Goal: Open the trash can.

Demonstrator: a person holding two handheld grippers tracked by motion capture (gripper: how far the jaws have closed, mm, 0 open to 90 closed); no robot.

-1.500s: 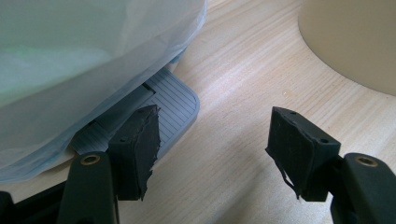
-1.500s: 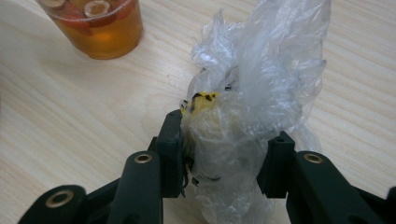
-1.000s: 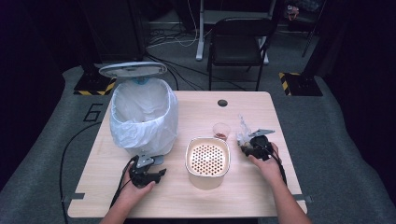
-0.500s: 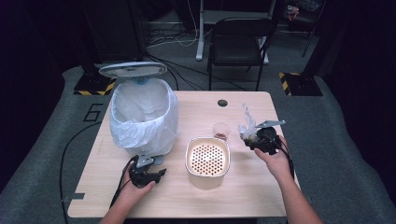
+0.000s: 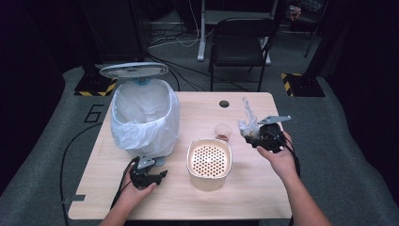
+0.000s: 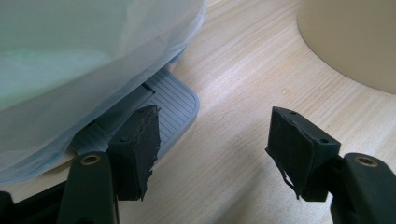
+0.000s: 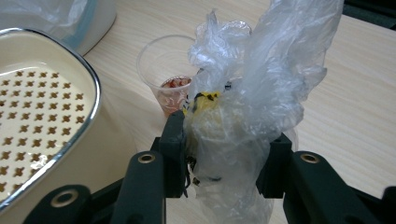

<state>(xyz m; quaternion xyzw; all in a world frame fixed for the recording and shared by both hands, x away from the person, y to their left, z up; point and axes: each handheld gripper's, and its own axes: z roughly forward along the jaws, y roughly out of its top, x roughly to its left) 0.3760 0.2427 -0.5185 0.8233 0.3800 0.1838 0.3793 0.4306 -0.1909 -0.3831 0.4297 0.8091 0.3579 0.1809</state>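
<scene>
right gripper (image 7: 224, 154) clamps crumpled plastic bag (image 7: 243, 107) (above table); left gripper (image 6: 215, 140) wide, empty.

Bright table, dark room around it

From above we see the table (image 5: 244, 188) evenly lit while the floor and corners sink into black. Our close views are softer: the plastic bag (image 7: 252, 93) glares white at upper right, and the bin liner (image 6: 70, 56) blurs pale across the upper left.
</scene>
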